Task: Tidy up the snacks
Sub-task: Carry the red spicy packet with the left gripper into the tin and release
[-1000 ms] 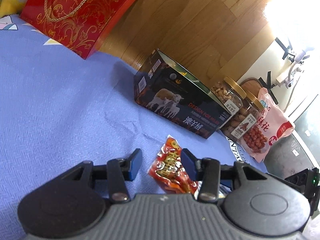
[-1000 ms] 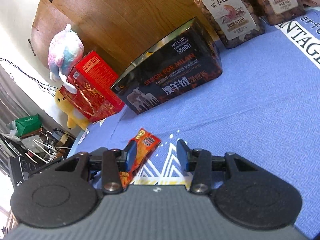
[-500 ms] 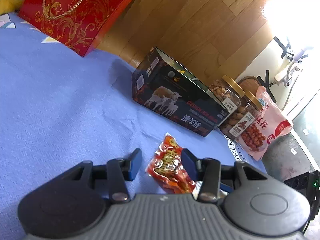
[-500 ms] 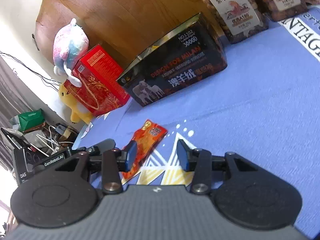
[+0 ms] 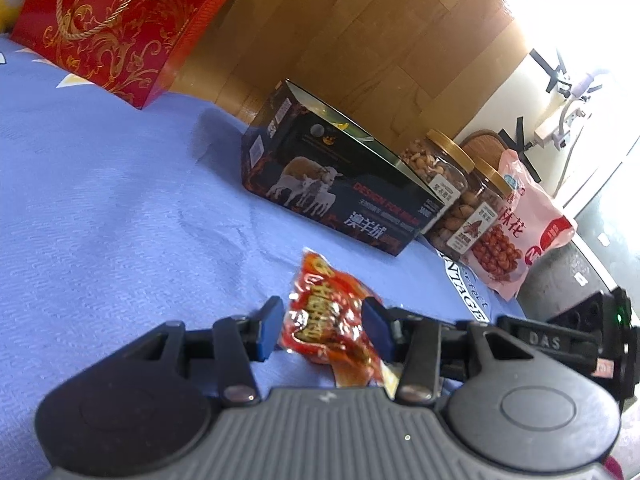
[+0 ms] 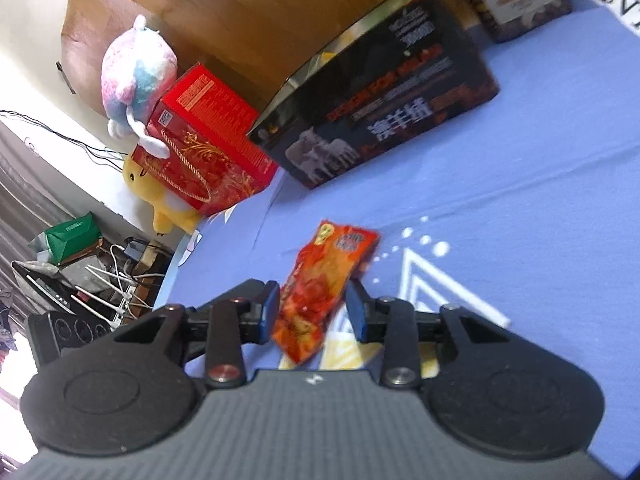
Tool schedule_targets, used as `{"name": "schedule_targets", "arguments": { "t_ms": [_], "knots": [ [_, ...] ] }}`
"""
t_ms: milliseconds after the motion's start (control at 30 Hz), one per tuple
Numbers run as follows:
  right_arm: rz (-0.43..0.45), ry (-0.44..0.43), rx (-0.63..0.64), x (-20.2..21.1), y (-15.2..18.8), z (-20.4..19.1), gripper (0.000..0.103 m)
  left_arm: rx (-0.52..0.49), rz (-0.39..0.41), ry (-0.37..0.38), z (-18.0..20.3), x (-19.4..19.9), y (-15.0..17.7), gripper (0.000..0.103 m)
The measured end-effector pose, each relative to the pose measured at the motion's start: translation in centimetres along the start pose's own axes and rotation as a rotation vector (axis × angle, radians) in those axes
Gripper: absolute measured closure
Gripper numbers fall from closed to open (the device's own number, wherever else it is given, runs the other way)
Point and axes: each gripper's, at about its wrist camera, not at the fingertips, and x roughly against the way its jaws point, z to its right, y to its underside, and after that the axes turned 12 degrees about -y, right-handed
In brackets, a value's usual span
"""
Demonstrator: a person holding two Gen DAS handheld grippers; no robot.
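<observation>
A blue bedsheet covers the surface, backed by a wooden headboard. Along it stand a red gift box, a dark open carton, two nut jars and a pink peanut bag; plush toys sit beyond. The left gripper is clamped on a red snack packet. The right gripper has just been closing, its jaws straddling an orange snack packet lying on the sheet, not yet pinching it.

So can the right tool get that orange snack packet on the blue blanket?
Probably yes. The orange snack packet already lies between the right tool's pads, which have just been closing in on it. Nothing is in the way, though a firm pinch isn't clear.
</observation>
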Motion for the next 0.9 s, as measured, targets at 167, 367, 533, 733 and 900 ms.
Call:
{"name": "schedule_targets", "arguments": {
  "t_ms": [167,367,533,733,900],
  "knots": [
    [0.013,-0.047,-0.042,-0.2,0.2,0.6,0.080,0.013,-0.004,-0.004,-0.2,-0.1,-0.1,0.065],
    [0.057,-0.113,-0.088,1.0,0.1,1.2,0.091,0.041,-0.015,0.036,-0.8,0.0,-0.3,0.053],
    [0.081,-0.261,-0.196,2.3,0.0,2.7,0.091,0.073,-0.026,0.135,-1.2,0.3,-0.4,0.032],
    [0.094,-0.324,-0.189,2.9,-0.6,1.8,0.092,0.054,-0.004,0.221,0.0,1.1,-0.8,0.059],
    [0.148,-0.289,-0.077,3.7,-4.9,-0.5,0.092,-0.004,0.015,0.218,2.8,0.7,-5.6,0.069]
  ]
}}
